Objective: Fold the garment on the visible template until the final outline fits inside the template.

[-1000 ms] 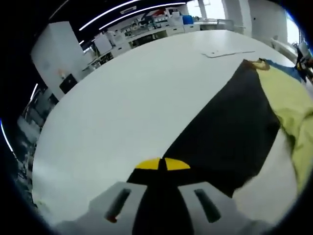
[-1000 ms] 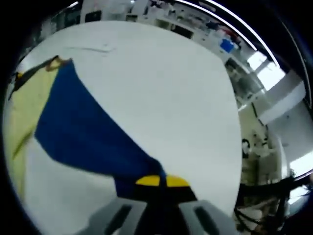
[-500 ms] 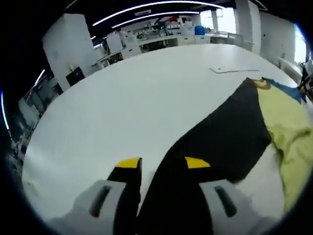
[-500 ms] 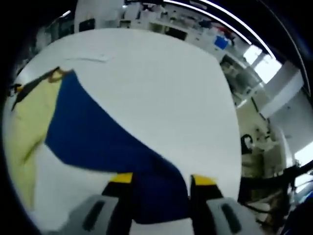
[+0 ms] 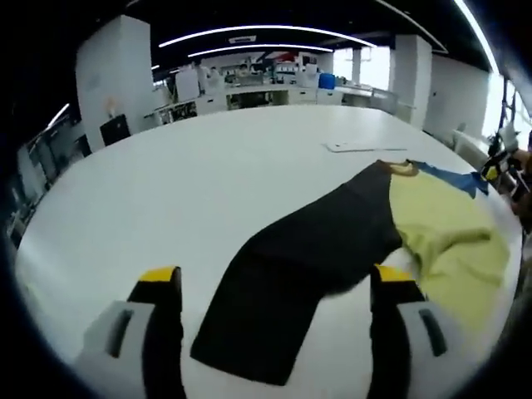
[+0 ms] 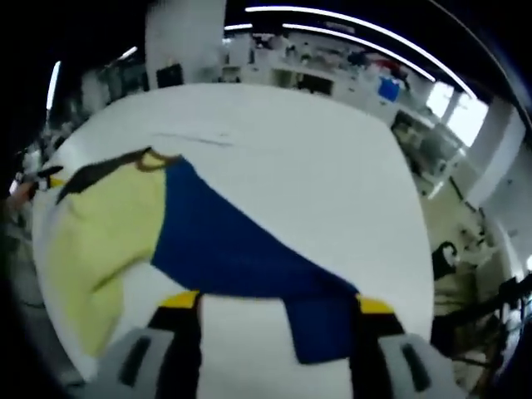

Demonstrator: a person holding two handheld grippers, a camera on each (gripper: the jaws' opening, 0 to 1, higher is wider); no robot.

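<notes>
A garment lies spread on the white table (image 5: 166,191). It has a yellow body (image 5: 445,233), a black sleeve (image 5: 307,249) and a blue sleeve (image 6: 233,249). The black sleeve stretches flat towards my left gripper (image 5: 274,276), which is open, with the cuff lying loose between its yellow-tipped fingers. The blue sleeve runs from the yellow body (image 6: 100,241) to my right gripper (image 6: 277,301), also open, with the cuff between its jaws untouched. The brown collar (image 6: 154,158) sits at the garment's far end. A thin flat white sheet (image 5: 357,148) lies beyond the collar.
Past the table's far edge stand lab benches and shelves (image 5: 274,79) and a tall white cabinet (image 5: 108,75). A dark chair (image 6: 445,249) stands off the table's right side. Bare tabletop (image 6: 316,166) spreads around the garment.
Both grippers were shut on the sleeve cuffs a second ago. They have opened, let the cuffs go and drawn back and up. The sleeves now lie flat on the table.
</notes>
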